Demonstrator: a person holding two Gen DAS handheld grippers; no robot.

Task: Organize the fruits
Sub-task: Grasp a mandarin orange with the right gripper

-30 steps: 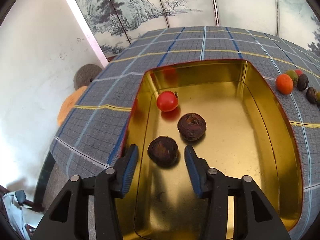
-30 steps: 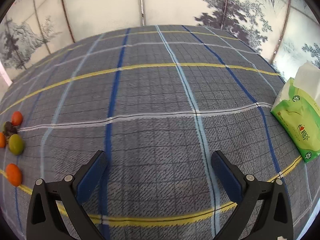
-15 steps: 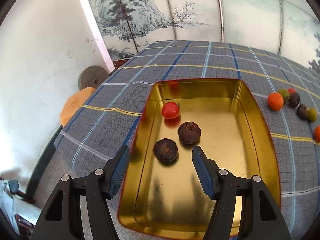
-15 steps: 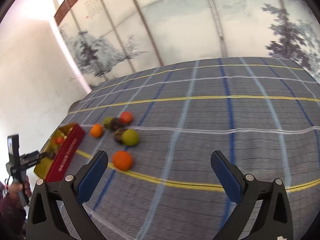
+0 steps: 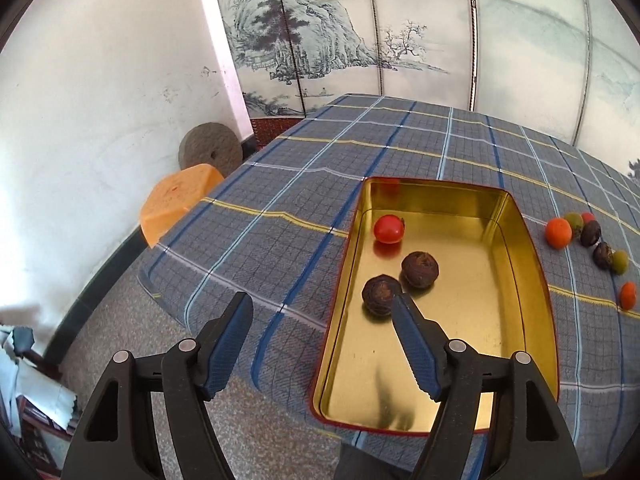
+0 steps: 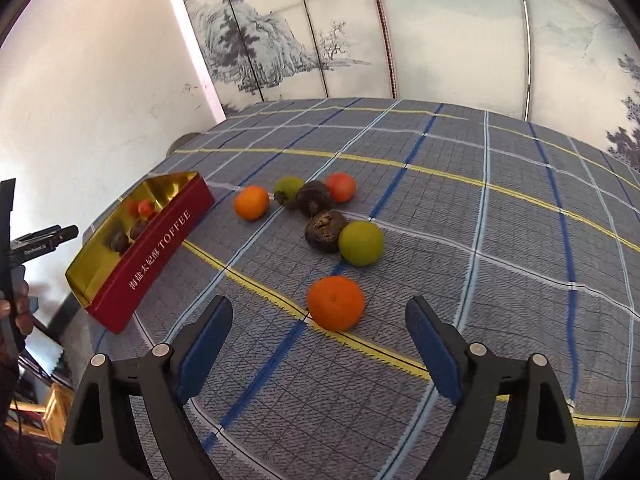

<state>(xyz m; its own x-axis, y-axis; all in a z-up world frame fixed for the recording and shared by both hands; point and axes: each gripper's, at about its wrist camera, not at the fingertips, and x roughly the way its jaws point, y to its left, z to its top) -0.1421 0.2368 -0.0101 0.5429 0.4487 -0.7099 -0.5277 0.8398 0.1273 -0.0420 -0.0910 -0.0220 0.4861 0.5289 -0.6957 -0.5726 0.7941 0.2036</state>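
Above the gold-lined red rectangular tin, the left gripper has just been opening, empty; the right gripper, closing, holds nothing over the round orange tangerine.

Light: both views are being lit brightly and evenly by daylight; the pale painted folding screen is being washed out at the upper right.
Glare: the gold inside of the rectangular tin tray is gleaming, and the round red fruit is being mirrored on its floor and far wall.
Shadows: soft, short shadows are being cast beside the orange round fruit on the grey plaid tablecloth.
Distortion: straight cloth lines are being bent by the fisheye; corners are being blacked out.
Focus: the right view's near cloth is being slightly smeared.
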